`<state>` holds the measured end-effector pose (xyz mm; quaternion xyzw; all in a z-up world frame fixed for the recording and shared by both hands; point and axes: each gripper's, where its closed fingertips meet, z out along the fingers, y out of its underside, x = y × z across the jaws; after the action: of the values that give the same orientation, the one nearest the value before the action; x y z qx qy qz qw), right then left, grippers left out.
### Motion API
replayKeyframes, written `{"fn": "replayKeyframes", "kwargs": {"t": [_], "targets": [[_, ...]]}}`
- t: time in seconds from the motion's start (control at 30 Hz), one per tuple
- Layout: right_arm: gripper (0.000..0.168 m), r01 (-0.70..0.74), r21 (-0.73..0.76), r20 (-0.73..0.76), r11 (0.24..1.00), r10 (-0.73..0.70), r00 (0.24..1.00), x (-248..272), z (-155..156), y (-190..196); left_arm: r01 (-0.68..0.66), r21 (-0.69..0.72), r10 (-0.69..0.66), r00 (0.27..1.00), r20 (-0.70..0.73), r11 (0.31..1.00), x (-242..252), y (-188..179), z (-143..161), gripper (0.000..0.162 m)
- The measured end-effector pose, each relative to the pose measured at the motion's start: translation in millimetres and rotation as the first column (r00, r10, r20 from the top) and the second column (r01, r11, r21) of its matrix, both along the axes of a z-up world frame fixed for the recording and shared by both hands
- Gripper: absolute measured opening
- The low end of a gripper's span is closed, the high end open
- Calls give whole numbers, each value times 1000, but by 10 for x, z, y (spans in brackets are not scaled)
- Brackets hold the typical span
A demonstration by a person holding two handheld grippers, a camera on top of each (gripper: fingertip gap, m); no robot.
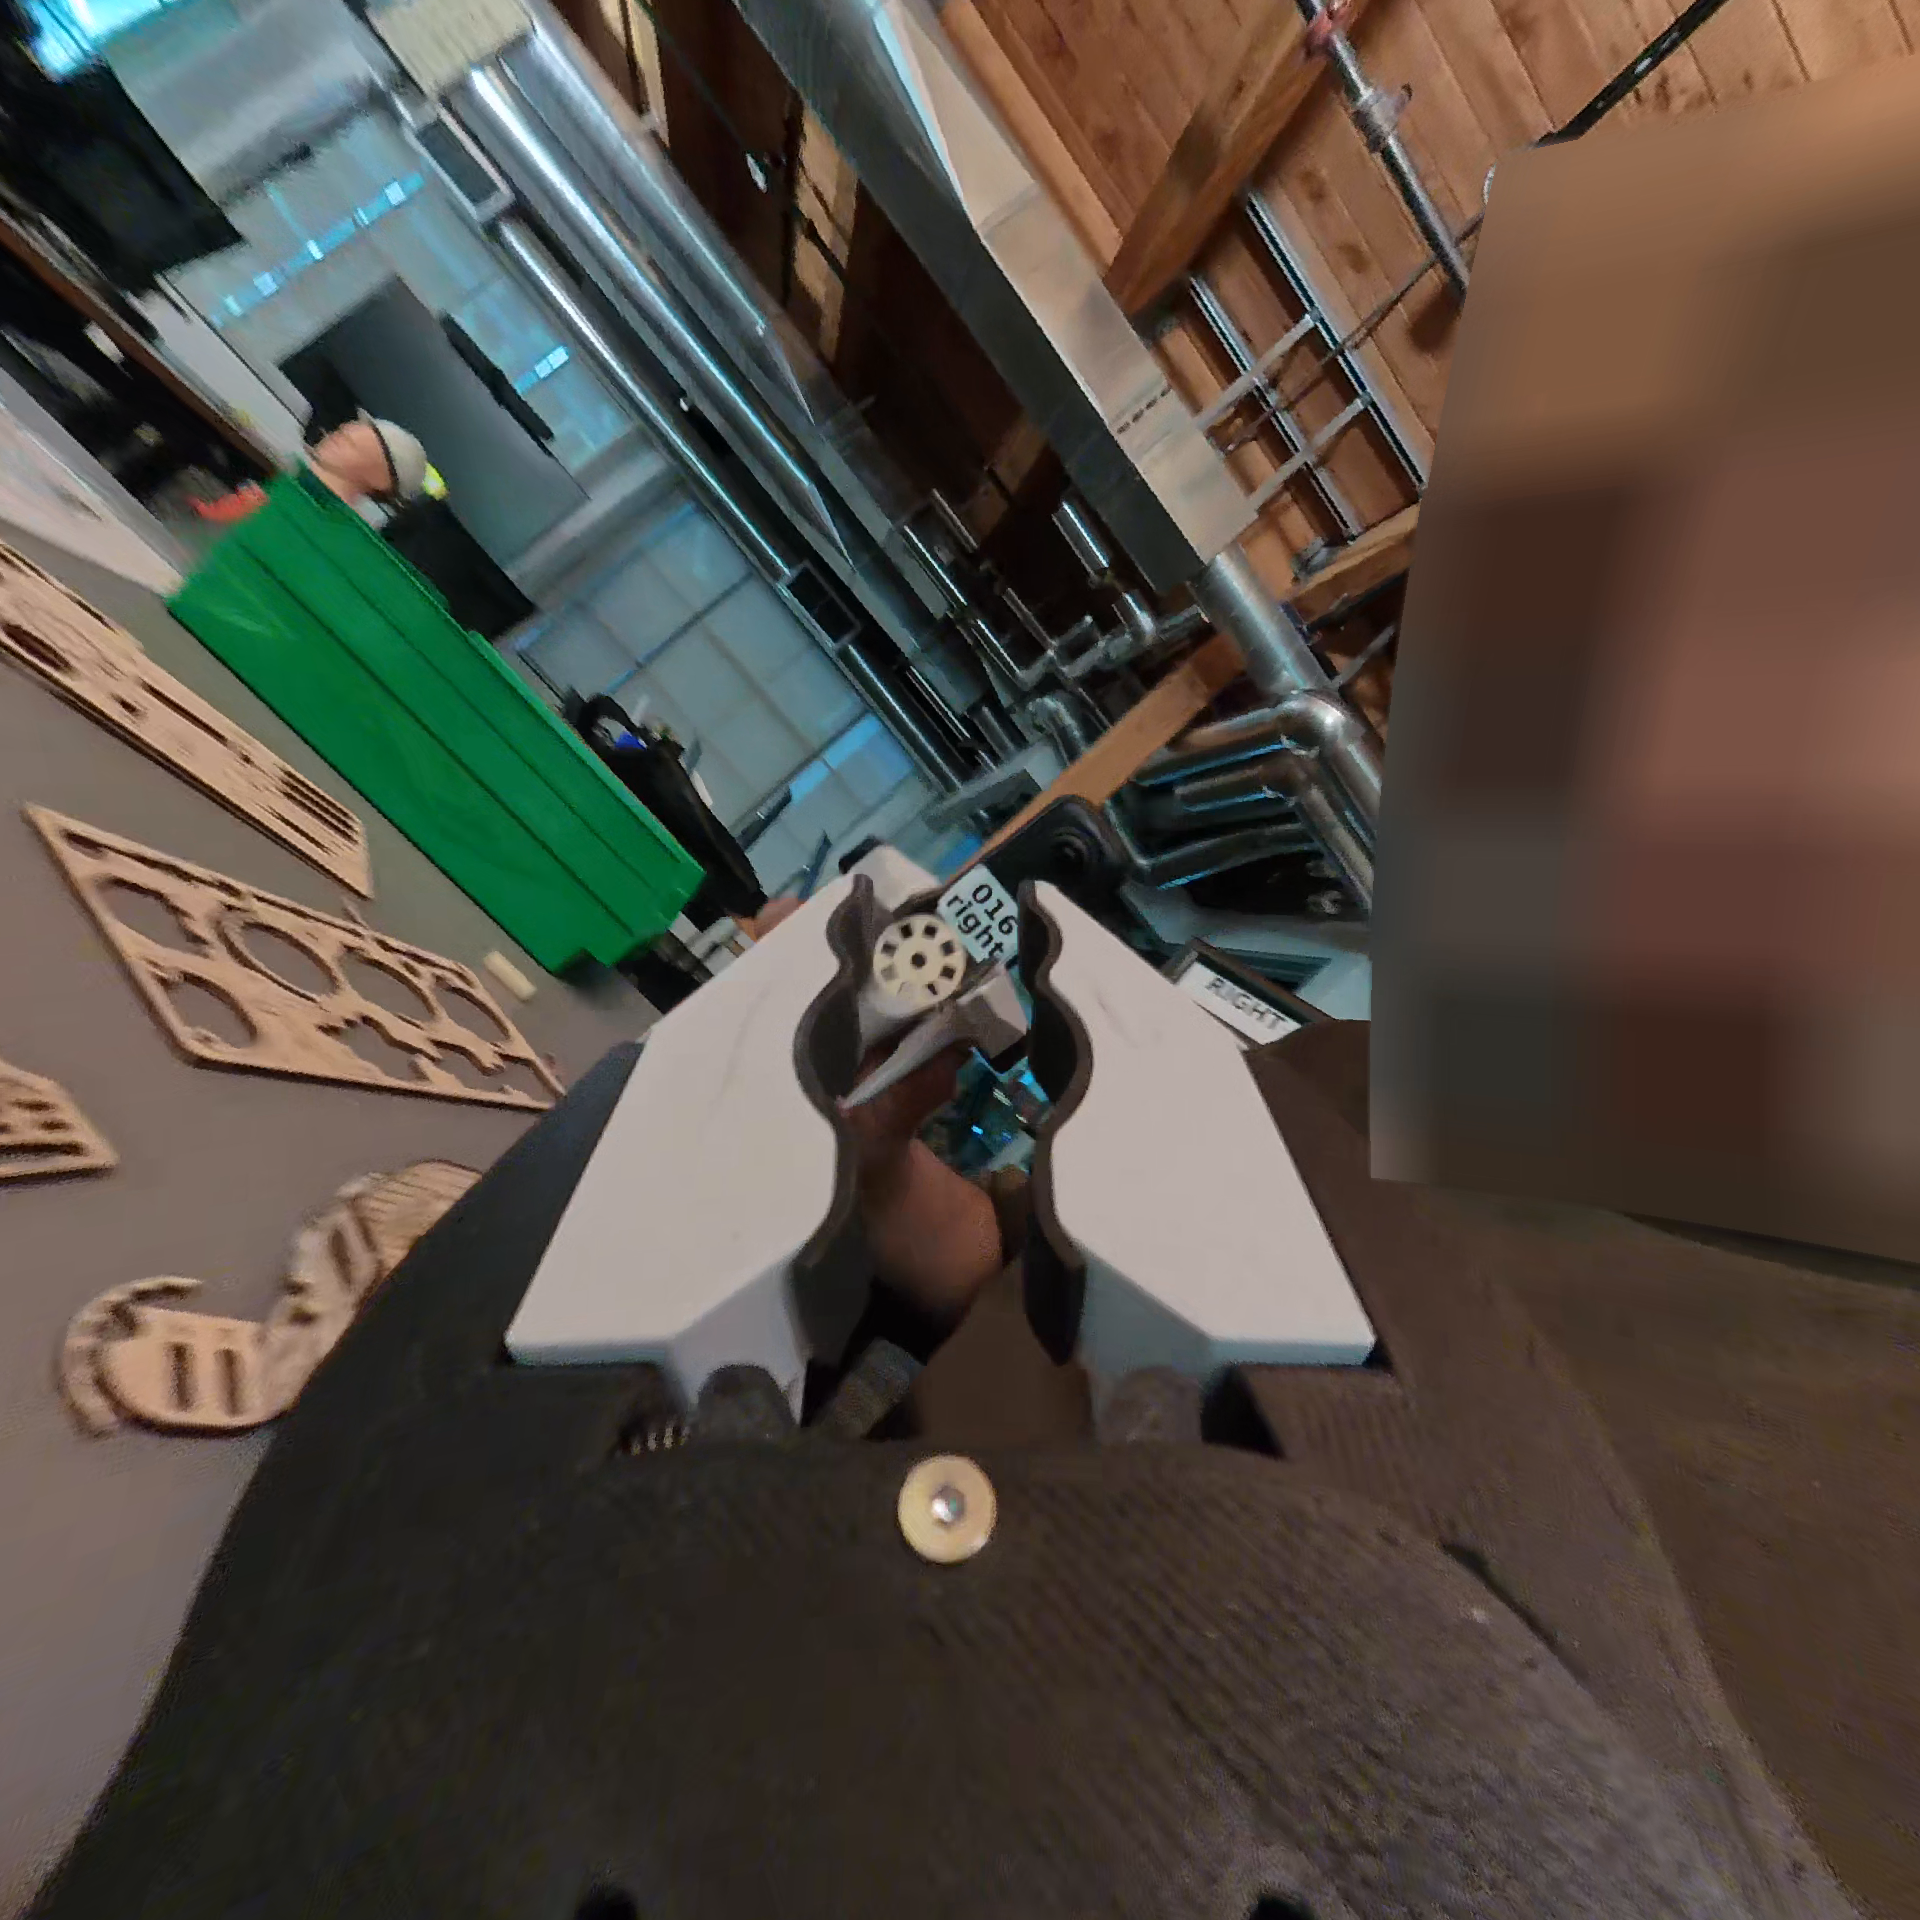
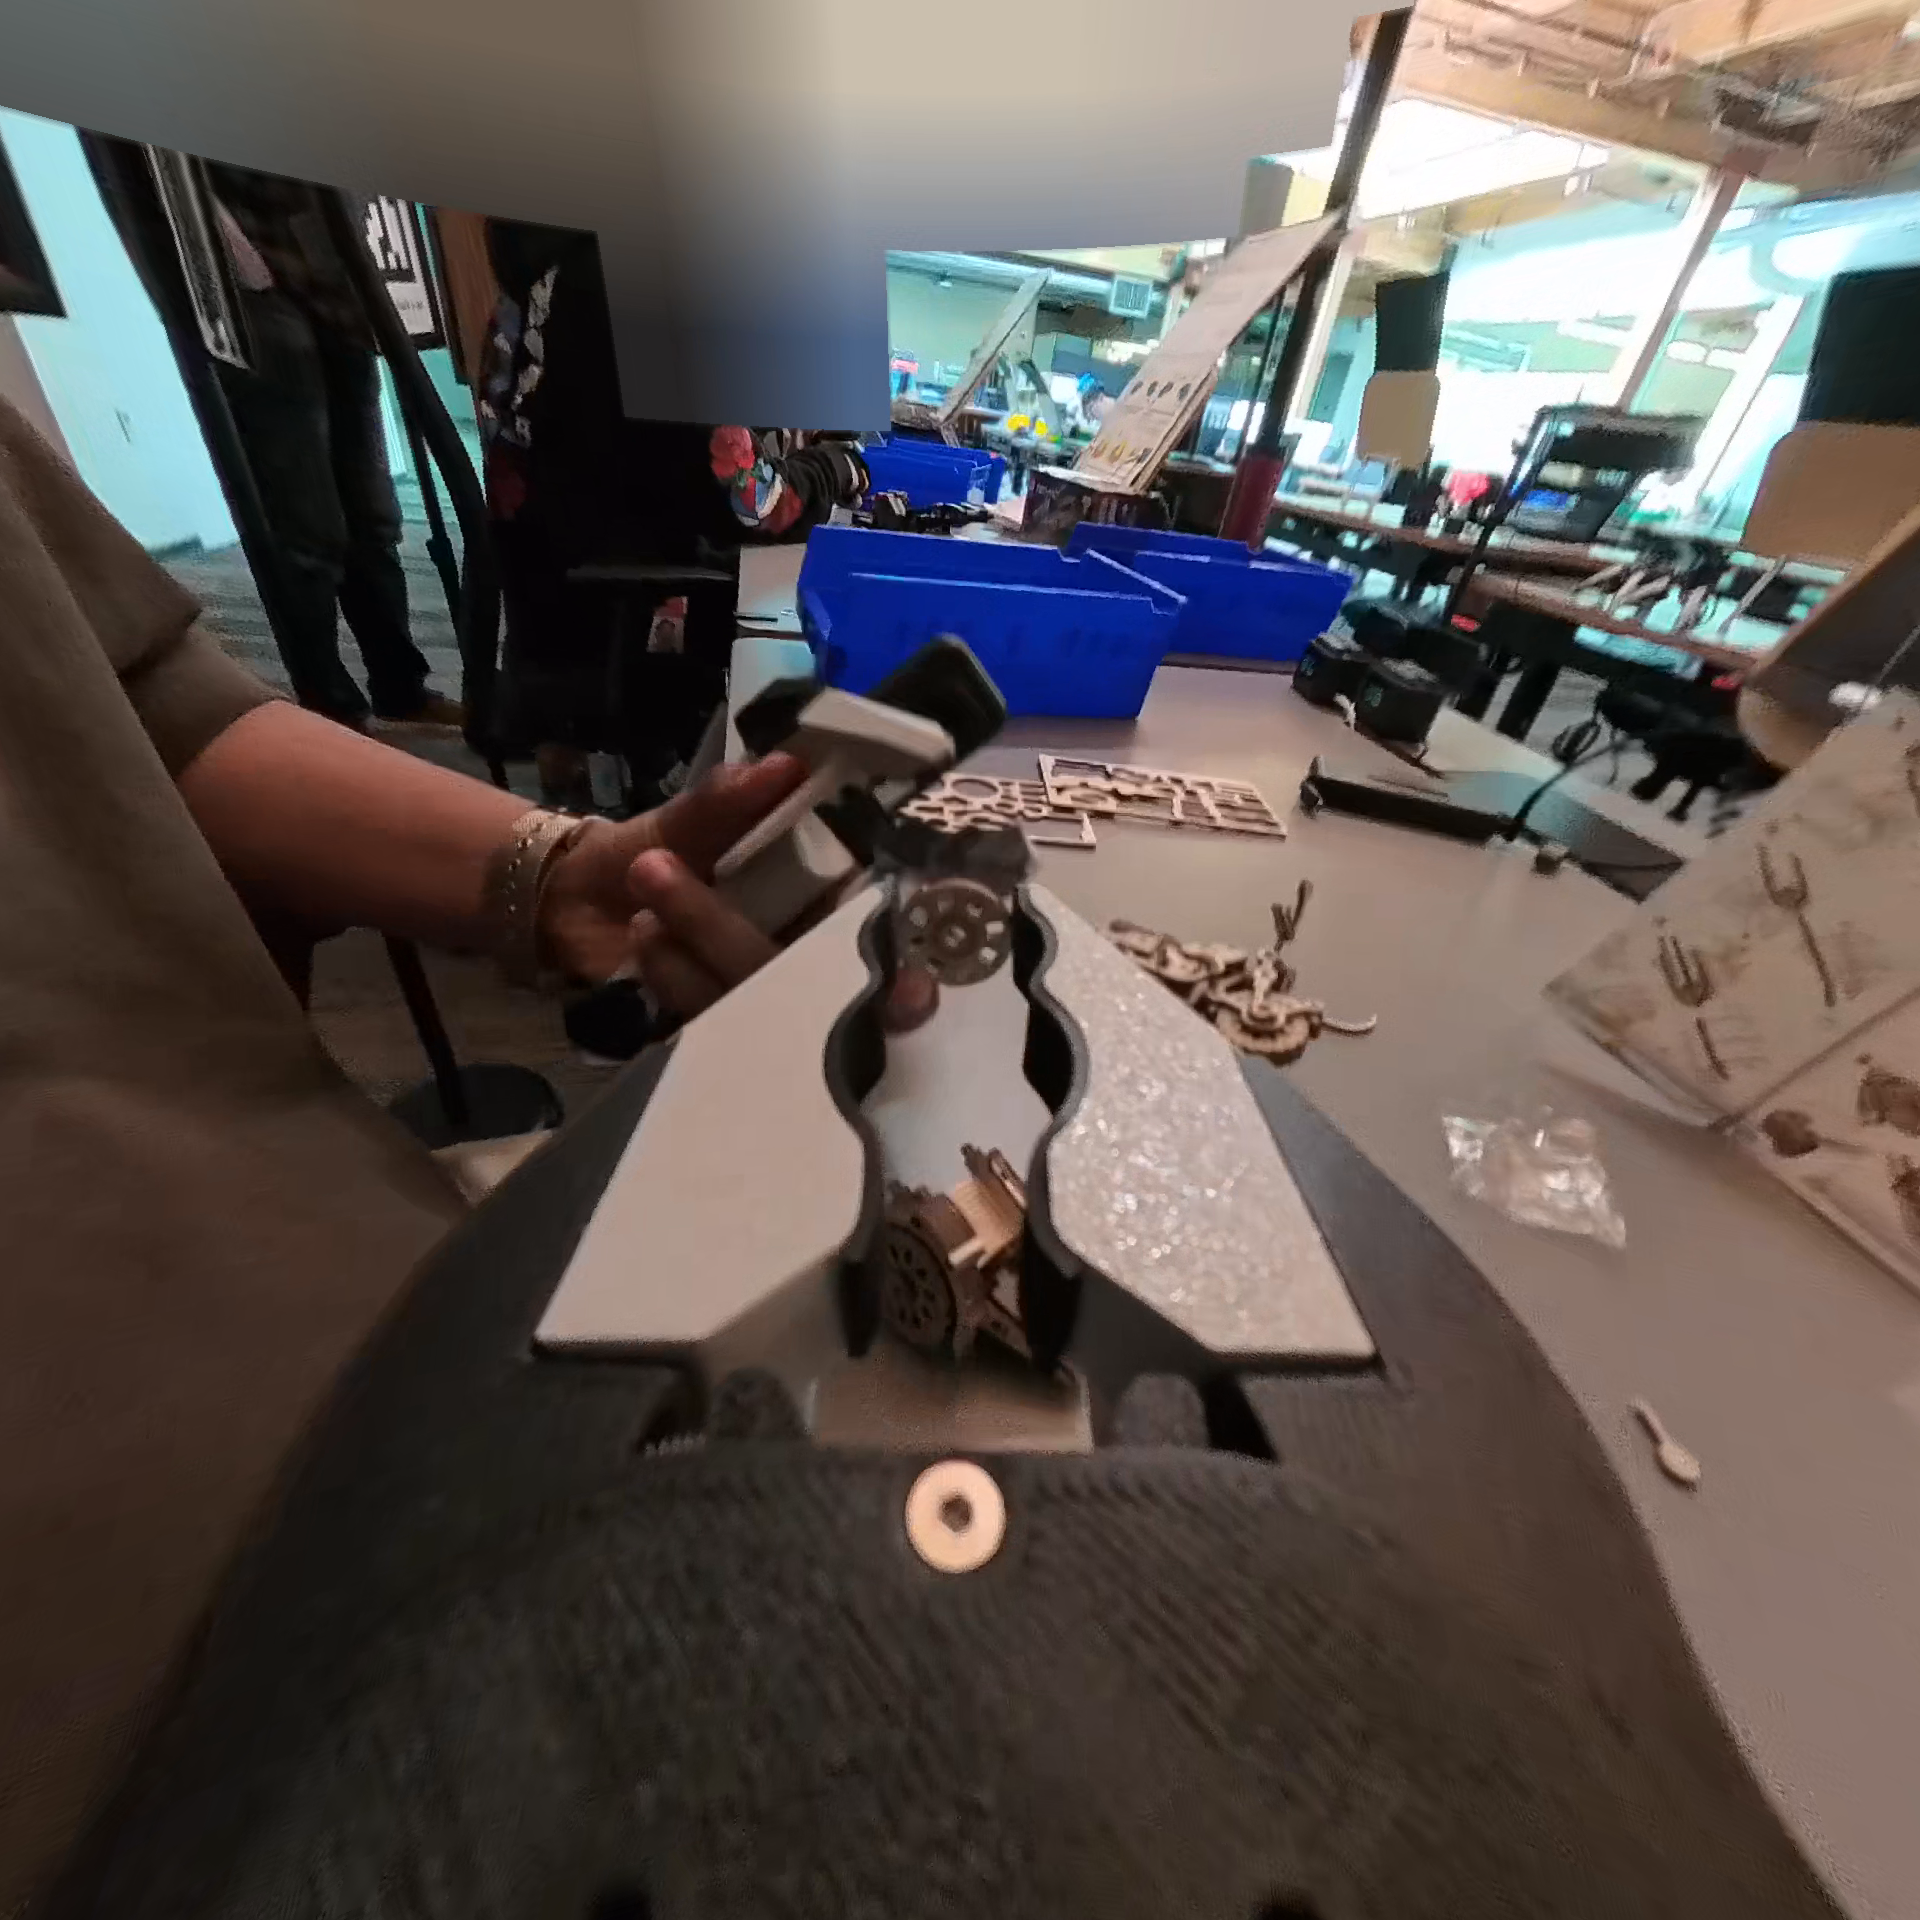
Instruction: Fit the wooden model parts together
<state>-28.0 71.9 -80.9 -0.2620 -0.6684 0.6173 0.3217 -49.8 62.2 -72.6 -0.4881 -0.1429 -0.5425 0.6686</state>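
1. Far left in the left wrist view, punched-out wooden sheets (image 1: 312,966) lie flat on the worktop (image 1: 62,935), with a green bin (image 1: 416,717) behind them.
2. The left gripper (image 1: 940,914) is raised off the worktop. Its jaws stand a little apart with nothing clamped between them.
3. A small spoked wheel (image 1: 920,961) shows in that gap, just beyond the tips and nearer the left finger.
4. In the right wrist view, a hand (image 2: 623,894) on the left holds the left gripper, whose dark tips sit just above the wheel.
5. The right gripper (image 2: 954,894) faces it. Its jaws are closed on the wheel's rim, one tip at each side.
6. Lower in the gap between the right jaws is a part-built wooden model (image 2: 951,1278). Whether it is clamped or lies on the worktop below cannot be told.
7. Behind are blue bins (image 2: 987,634) and more sheets.
8. To the right lie loose wooden parts (image 2: 1236,987), then a clear bag (image 2: 1538,1174), then printed pages (image 2: 1766,1018) at the edge.
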Motion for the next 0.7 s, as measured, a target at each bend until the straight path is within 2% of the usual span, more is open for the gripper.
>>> {"fn": "replayKeyframes", "kwargs": {"t": [0.13,0.23,0.33,0.43,0.57,0.7], "targets": [[20,10,-96,112,995,1,994,-102,-162,206,-106,-55,101,992,-80,993,-212,-21,-97,27],[20,18,-185,190,983,18,982,-166,-229,293,-63,-45,60,996,-68,997,-137,-6,-102,17],[20,59,-111,248,992,-30,968,-239,-408,315,-9,-54,5,997,-74,999,36,67,-135,11],[20,48,7,244,999,-48,969,-249,-537,225,1,-84,-14,988,-155,996,173,127,-189,12],[20,3,-23,255,1000,3,967,-212,-538,94,-65,-119,26,953,-302,991,206,158,-273,13],[20,10,-29,265,1000,-2,964,-224,-550,129,-90,-124,41,936,-351,988,226,168,-298,12]]}}
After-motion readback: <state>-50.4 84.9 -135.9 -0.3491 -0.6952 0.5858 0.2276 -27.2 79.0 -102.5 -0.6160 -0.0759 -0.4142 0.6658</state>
